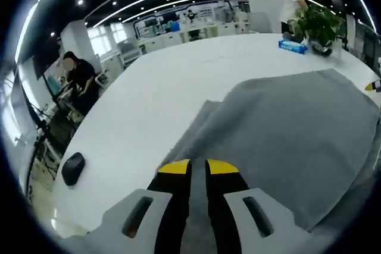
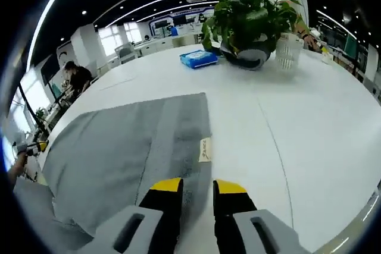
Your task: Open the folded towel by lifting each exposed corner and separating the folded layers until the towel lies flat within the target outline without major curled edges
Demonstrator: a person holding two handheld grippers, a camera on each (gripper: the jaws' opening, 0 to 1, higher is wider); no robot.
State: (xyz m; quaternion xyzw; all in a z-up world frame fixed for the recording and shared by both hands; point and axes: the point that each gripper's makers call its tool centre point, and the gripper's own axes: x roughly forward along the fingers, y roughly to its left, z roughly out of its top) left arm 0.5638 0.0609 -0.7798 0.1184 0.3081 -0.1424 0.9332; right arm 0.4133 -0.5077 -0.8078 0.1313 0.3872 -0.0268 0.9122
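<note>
The white table [image 1: 161, 87] spreads wide under both my grippers, and the grey towel [image 1: 286, 135] lies on it, taking up most of the near surface. In my left gripper view the towel runs from my jaws off to the right, with a lower layer showing as a narrow strip along its left edge. My left gripper [image 1: 198, 168] has its yellow-tipped jaws drawn narrow, with grey cloth between them; I seem to be pinching the towel's edge. In my right gripper view the towel [image 2: 131, 147] lies to the left, its small label [image 2: 205, 149] on the right-hand edge. My right gripper [image 2: 197, 187] sits at that edge, jaws a little apart and nothing clearly caught between them. Farther off stand a potted plant [image 2: 247, 19], a blue packet [image 2: 198, 58] and a black mouse [image 1: 72, 168].
</note>
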